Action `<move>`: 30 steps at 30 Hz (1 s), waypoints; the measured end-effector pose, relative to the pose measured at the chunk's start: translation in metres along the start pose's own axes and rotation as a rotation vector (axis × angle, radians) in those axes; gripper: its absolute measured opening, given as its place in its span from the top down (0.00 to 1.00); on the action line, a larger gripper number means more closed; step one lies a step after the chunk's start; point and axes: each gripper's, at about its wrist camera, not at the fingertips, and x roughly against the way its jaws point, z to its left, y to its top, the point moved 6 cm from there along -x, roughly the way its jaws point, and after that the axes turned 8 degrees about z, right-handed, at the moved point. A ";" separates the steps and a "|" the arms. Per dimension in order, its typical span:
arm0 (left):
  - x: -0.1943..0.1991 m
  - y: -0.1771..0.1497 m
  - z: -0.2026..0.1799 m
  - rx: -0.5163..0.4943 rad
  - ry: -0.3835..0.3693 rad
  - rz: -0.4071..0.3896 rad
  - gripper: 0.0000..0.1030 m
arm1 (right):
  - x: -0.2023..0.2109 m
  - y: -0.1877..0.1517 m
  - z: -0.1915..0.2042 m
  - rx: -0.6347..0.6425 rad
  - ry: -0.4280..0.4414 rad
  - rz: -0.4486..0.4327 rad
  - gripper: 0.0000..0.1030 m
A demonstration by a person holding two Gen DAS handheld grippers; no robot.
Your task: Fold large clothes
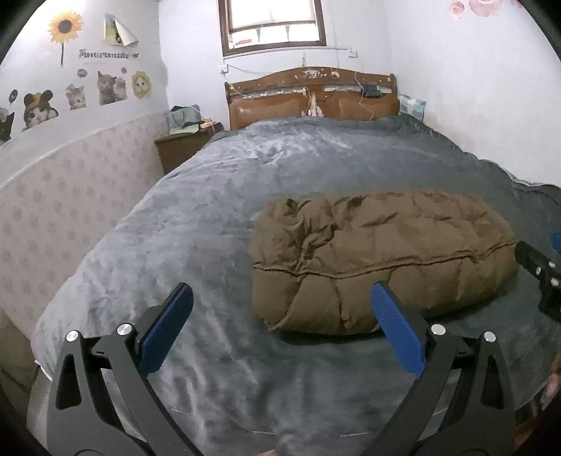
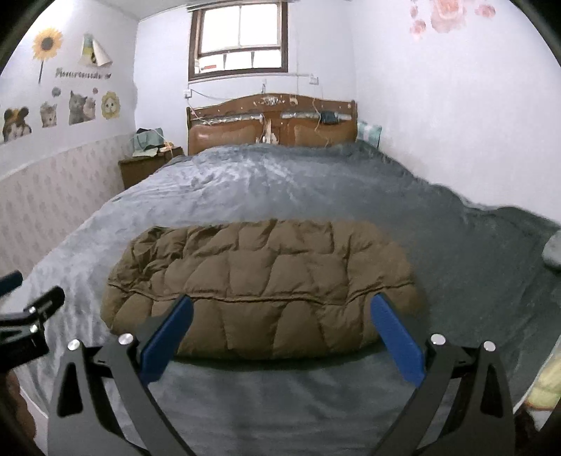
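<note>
A brown quilted down jacket [image 1: 382,259] lies folded into a thick bundle on the grey blanket of the bed [image 1: 210,196]. In the right wrist view the same jacket [image 2: 259,280] sits straight ahead. My left gripper [image 1: 280,294] is open with nothing between its blue pads, held above the blanket just left of the jacket's near edge. My right gripper [image 2: 280,305] is open too, hovering in front of the jacket's near side without touching it. Each gripper shows at the edge of the other's view: the right gripper [image 1: 540,277] and the left gripper [image 2: 31,315].
A wooden headboard [image 1: 312,94] stands at the far end under a window [image 1: 273,24]. A brown nightstand [image 1: 182,147] with clutter is at the bed's far left. Walls close in on both sides. A pale object [image 2: 554,250] lies at the bed's right edge.
</note>
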 end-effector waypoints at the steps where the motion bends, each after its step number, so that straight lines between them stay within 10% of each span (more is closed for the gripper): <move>1: 0.002 0.001 0.000 0.002 -0.002 -0.001 0.03 | 0.004 0.001 0.000 0.001 0.001 -0.002 0.02; 30: 0.056 0.014 0.003 0.037 -0.031 -0.073 0.03 | 0.063 0.019 -0.011 -0.007 0.011 -0.095 0.02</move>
